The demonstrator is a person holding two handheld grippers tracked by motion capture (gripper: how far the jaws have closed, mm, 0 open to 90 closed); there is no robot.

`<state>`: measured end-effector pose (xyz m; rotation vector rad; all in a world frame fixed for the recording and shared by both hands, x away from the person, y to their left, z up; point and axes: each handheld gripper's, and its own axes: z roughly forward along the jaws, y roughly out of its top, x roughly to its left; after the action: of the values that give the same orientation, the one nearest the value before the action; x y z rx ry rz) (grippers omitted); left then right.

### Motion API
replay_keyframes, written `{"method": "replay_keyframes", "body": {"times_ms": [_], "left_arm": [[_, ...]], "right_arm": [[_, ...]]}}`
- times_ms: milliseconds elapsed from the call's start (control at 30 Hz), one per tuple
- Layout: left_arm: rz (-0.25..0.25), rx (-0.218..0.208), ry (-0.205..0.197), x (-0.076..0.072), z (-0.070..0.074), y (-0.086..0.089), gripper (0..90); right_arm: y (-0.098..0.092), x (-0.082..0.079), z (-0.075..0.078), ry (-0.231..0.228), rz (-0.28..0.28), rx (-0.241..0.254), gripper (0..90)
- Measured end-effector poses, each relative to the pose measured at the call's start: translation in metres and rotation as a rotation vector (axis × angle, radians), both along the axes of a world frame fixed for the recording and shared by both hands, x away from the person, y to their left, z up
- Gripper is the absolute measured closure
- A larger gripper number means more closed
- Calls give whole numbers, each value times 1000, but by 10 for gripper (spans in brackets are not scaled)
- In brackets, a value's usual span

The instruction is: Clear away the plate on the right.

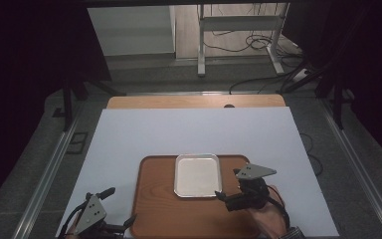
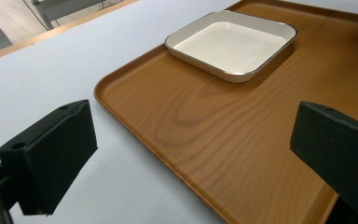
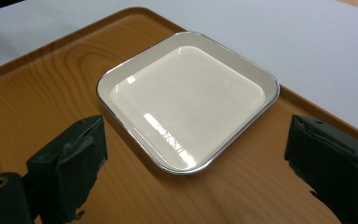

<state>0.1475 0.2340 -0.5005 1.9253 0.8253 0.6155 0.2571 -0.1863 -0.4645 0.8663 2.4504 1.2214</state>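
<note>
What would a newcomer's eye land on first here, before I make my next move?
The square white dish sits in the far half of the wooden tray, itself at the near edge of the white table cover. The right gripper, jaws open, hangs at the dish's near right corner.

— What's the tray (image 3: 37,84) made of?
— It looks like wood, or a wood-grain laminate: smooth, with a soft satin sheen.
— And the dish (image 3: 186,100) on it?
— Cream, glossy like enamel or glazed ceramic, throwing bright reflections; its rim looks like thin shiny metal.
— The surface (image 1: 189,132)?
— Matt and pale, like paper or a plain sheet, with a bare wooden edge at the far side.
— The right claw (image 3: 193,163)?
— Matt black pads, slightly rough and worn.
</note>
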Motion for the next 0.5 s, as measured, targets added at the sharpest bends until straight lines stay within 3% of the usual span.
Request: {"method": "replay_keyframes", "body": {"times_ms": [267,500], "left_arm": [[0,-15,4,0,0,1,2],[3,-16,6,1,0,2,5]], "right_arm": [[-10,-6,3,-38,-7,-6,0],[-21,-11,3,-35,-17,8,0]]}}
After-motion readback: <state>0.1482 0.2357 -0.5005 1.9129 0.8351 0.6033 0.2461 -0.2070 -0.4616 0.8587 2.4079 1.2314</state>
